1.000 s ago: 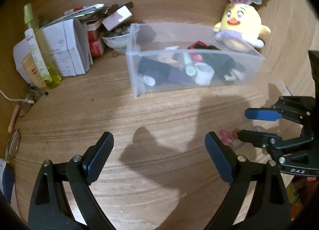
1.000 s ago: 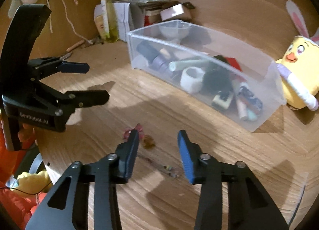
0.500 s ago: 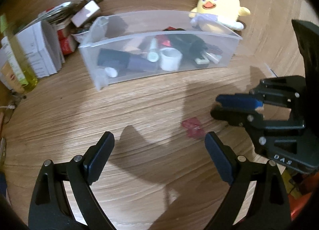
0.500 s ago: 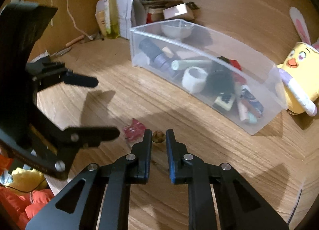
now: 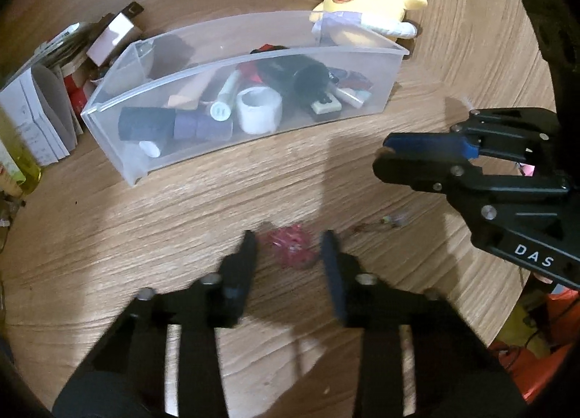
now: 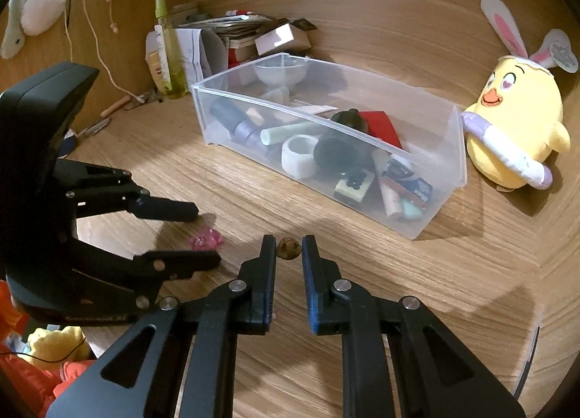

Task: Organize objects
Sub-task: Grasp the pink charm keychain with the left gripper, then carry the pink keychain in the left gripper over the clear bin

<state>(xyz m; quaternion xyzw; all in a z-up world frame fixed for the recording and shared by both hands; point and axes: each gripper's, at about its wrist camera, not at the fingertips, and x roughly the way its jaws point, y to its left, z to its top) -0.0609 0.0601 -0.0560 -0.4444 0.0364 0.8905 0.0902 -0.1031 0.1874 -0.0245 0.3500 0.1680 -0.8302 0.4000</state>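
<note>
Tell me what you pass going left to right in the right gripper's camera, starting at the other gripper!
Left gripper → pink wrapper → small brown ball, between the right gripper's fingertips → clear bin → yellow chick toy.

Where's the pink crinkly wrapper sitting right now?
In the left wrist view the pink wrapper lies on the wooden table, between the left gripper fingertips, in front of the clear bin.
</note>
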